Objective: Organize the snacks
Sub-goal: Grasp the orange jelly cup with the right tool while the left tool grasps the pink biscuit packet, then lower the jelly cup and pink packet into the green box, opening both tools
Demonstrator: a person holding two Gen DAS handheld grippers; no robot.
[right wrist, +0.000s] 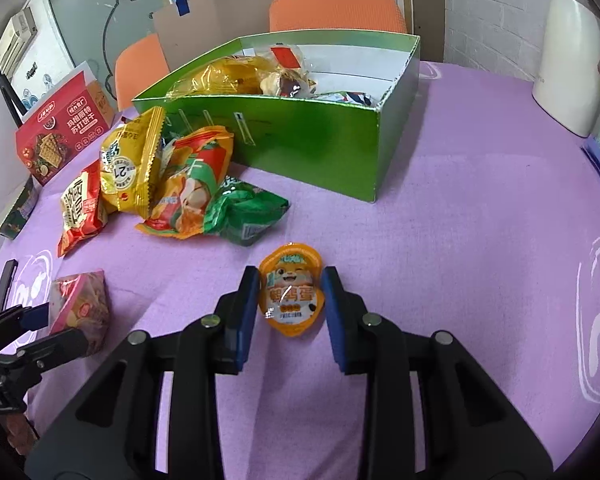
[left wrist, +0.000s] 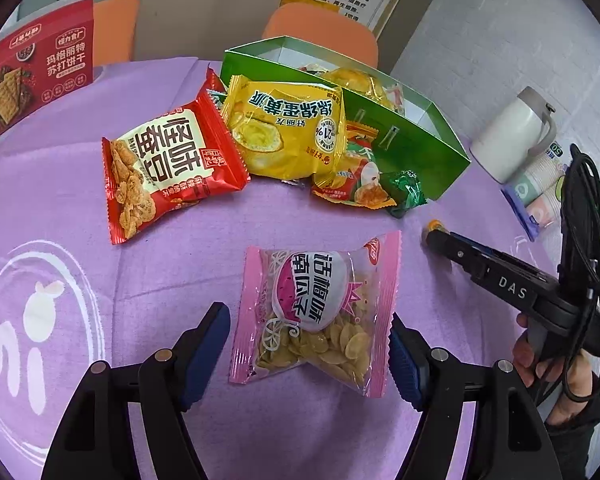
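Straddling a snack each, both hand-held grippers sit low over the purple surface (right wrist: 480, 208), jaws spread, nothing pinched yet. Left hand-held gripper (left wrist: 310, 354) brackets the pink seed packet (left wrist: 314, 312), which lies flat w/ its long sides facing the pads, prob. so the squeeze lands across the narrow width. Pads are near the packet edges but not touching.

Right hand-held gripper (right wrist: 290, 316) frames the small orange egg pack (right wrist: 292, 290); the gap to each pad is slim, contact not clear.

Green box (right wrist: 300, 144) stands open-topped behind, already holding several wrapped snacks, so it's likely the drop spot. Leaning against its front wall: yellow cake bag (left wrist: 286, 128), orange packet (right wrist: 192, 188), green wrapper (right wrist: 244, 212); red snack bag (left wrist: 168, 172) lies just beside them. These four look left for later.
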